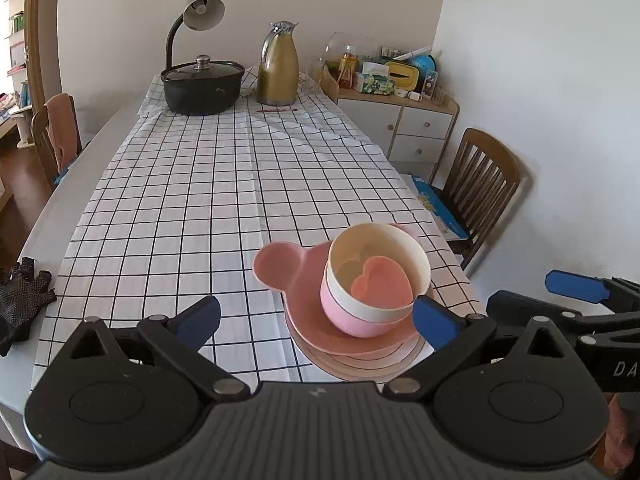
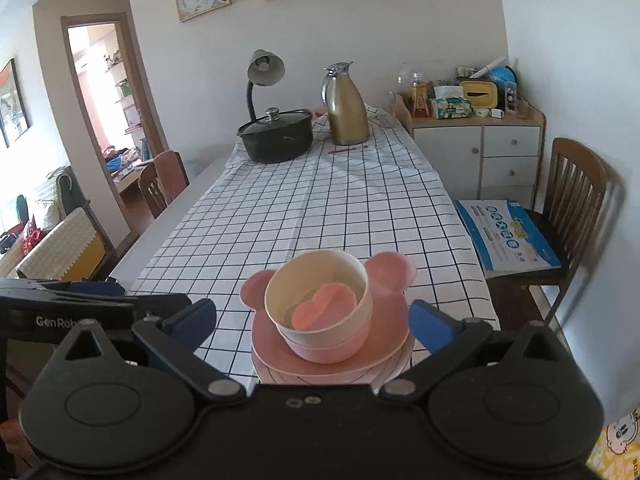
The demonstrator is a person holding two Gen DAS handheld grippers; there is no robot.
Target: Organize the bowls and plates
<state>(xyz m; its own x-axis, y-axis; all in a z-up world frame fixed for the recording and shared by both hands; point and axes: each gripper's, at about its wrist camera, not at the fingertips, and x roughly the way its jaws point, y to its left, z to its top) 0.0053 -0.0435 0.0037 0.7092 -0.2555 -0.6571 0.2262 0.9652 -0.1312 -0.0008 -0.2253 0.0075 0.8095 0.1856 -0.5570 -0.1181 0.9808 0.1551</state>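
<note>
A stack stands at the near right of the checked tablecloth. A cream bowl (image 1: 380, 264) (image 2: 318, 294) sits nested in a pink bowl (image 1: 352, 316) (image 2: 332, 350), with a small pink heart-shaped dish (image 1: 382, 280) (image 2: 324, 308) inside it. Under them lies a pink bear-eared plate (image 1: 280, 268) (image 2: 390, 268) on top of further plates (image 1: 360, 364) (image 2: 396, 364). My left gripper (image 1: 316, 318) hangs open in front of the stack, holding nothing. My right gripper (image 2: 312, 320) is open too, its fingers either side of the stack and apart from it.
A black lidded pot (image 1: 202, 86) (image 2: 276, 136), a gold thermos jug (image 1: 278, 68) (image 2: 346, 106) and a desk lamp (image 1: 200, 12) stand at the table's far end. A black glove (image 1: 24, 296) lies at the left edge. Chairs (image 1: 484, 184) (image 2: 572, 200) flank the table.
</note>
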